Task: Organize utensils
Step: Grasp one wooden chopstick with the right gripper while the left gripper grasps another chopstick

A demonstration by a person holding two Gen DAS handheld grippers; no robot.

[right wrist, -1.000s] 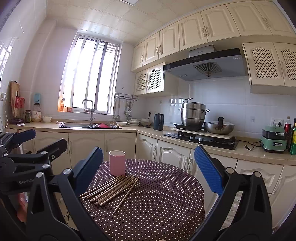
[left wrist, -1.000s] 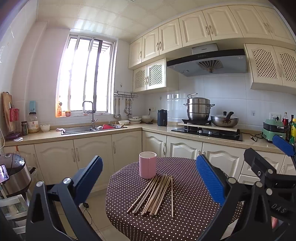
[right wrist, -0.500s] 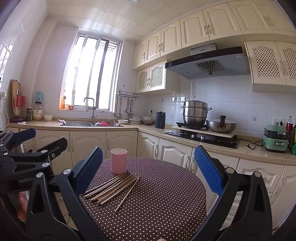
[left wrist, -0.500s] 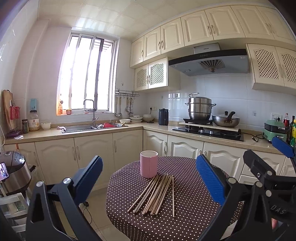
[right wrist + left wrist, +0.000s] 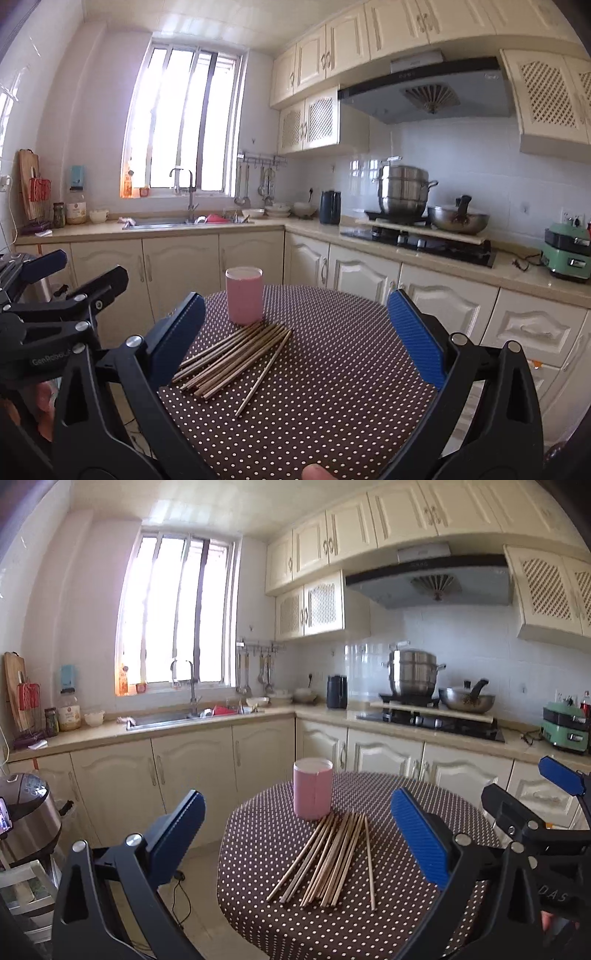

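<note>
Several wooden chopsticks [image 5: 328,856] [image 5: 236,360] lie in a loose bundle on a round table with a brown polka-dot cloth [image 5: 388,915] [image 5: 332,369]. Just behind them stands an upright pink cup [image 5: 312,788] [image 5: 244,294]. My left gripper [image 5: 295,834] hovers above the near edge of the table, open and holding nothing. My right gripper [image 5: 295,332] is also open and holds nothing, to the right of the chopsticks. Each gripper shows in the other's view: the right gripper [image 5: 546,812], the left gripper [image 5: 55,291].
Cream kitchen cabinets and a counter [image 5: 177,731] run behind the table, with a sink [image 5: 162,718], a black kettle [image 5: 337,691], a stove with a steel pot [image 5: 412,674] and a pan [image 5: 467,699]. A rice cooker [image 5: 26,812] stands at the left.
Both grippers have drifted slightly toward the table; the cup and chopsticks look a little larger. Nothing on the table has moved.
</note>
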